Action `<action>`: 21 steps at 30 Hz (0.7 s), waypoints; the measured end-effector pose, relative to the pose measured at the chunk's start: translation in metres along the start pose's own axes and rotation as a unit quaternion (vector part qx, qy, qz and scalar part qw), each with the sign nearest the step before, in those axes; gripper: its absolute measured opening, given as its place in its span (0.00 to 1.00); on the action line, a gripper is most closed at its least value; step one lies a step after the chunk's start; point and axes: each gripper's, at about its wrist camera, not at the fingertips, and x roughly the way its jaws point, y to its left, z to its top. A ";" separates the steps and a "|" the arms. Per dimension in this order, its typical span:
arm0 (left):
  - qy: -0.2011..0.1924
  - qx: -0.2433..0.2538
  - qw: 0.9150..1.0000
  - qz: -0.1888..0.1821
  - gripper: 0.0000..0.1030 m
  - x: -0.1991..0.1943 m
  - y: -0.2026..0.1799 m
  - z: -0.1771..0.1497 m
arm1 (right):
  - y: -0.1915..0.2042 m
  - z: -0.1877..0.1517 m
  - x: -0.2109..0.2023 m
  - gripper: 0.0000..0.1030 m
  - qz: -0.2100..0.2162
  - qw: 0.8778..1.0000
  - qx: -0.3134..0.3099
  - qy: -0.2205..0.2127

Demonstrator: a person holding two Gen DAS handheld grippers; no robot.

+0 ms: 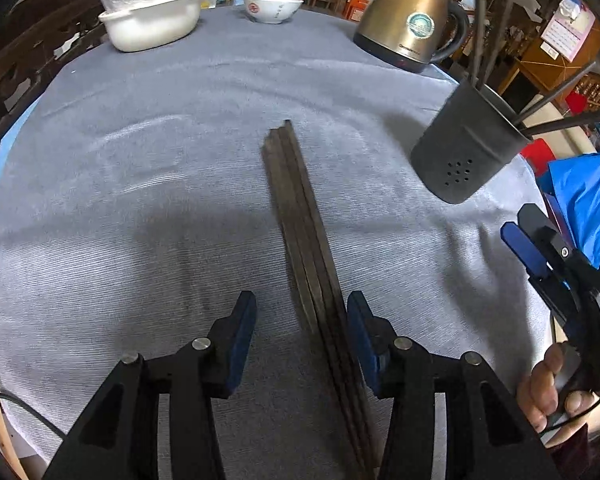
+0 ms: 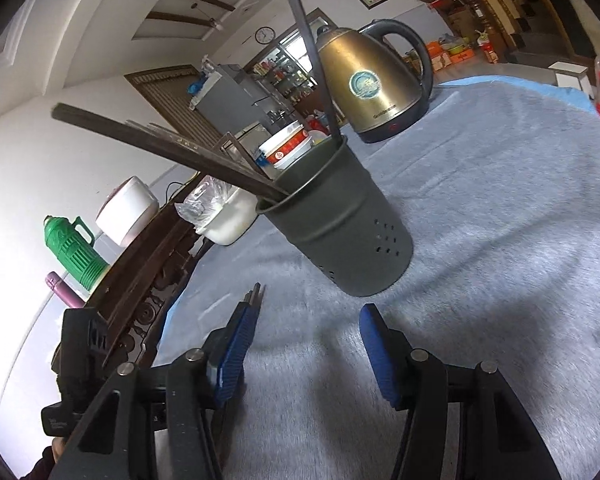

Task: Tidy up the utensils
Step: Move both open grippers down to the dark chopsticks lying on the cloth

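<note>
My left tongs (image 1: 302,332) hang open over the grey cloth (image 1: 140,220), the bundle of dark chopsticks (image 1: 300,216) lying flat between the blue pads and running away from me; the right-hand pad (image 1: 360,336) sits just beside the bundle, the left one stands clear. To do this well I judge I should settle lower so both pads meet the sticks' sides, then close evenly so all of them come up as one and none rolls out. Gripping this near end leaves the long far end free to swing, so I'd lift slowly. My right tongs (image 2: 306,344) are open and empty, aimed at the dark holder (image 2: 340,220), which looks tilted and already carries several chopsticks (image 2: 160,144). I'd steady it with that hand before feeding the bundle in. Beyond stands the brass kettle (image 2: 364,80)
</note>
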 end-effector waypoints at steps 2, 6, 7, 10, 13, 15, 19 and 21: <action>-0.001 -0.006 1.000 0.002 0.48 -0.003 0.010 -0.002 | -0.001 0.000 0.002 0.57 0.000 1.000 0.003 0.003; 0.001 -0.015 1.000 0.011 0.48 -0.011 0.028 -0.003 | 0.000 -0.002 0.003 0.57 -0.005 1.000 -0.008 0.003; -0.001 -0.012 1.000 0.012 0.48 -0.012 0.030 -0.003 | 0.003 -0.003 0.004 0.57 -0.006 1.000 -0.016 0.006; -0.011 0.000 1.000 0.017 0.48 -0.018 0.038 -0.007 | 0.009 -0.006 0.005 0.57 -0.013 0.999 -0.037 0.007; -0.014 0.000 1.000 0.011 0.48 -0.016 0.044 -0.002 | 0.010 -0.006 0.006 0.57 -0.018 0.999 -0.040 0.008; -0.015 0.002 1.000 0.008 0.48 -0.014 0.044 -0.001 | 0.009 -0.006 0.006 0.57 -0.018 0.999 -0.037 0.009; -0.023 0.014 1.000 0.007 0.48 -0.012 0.039 0.001 | 0.008 -0.005 0.006 0.57 -0.023 0.999 -0.035 0.007; -0.023 0.015 1.000 0.007 0.48 -0.009 0.037 0.004 | 0.008 -0.005 0.006 0.57 -0.023 0.999 -0.035 0.007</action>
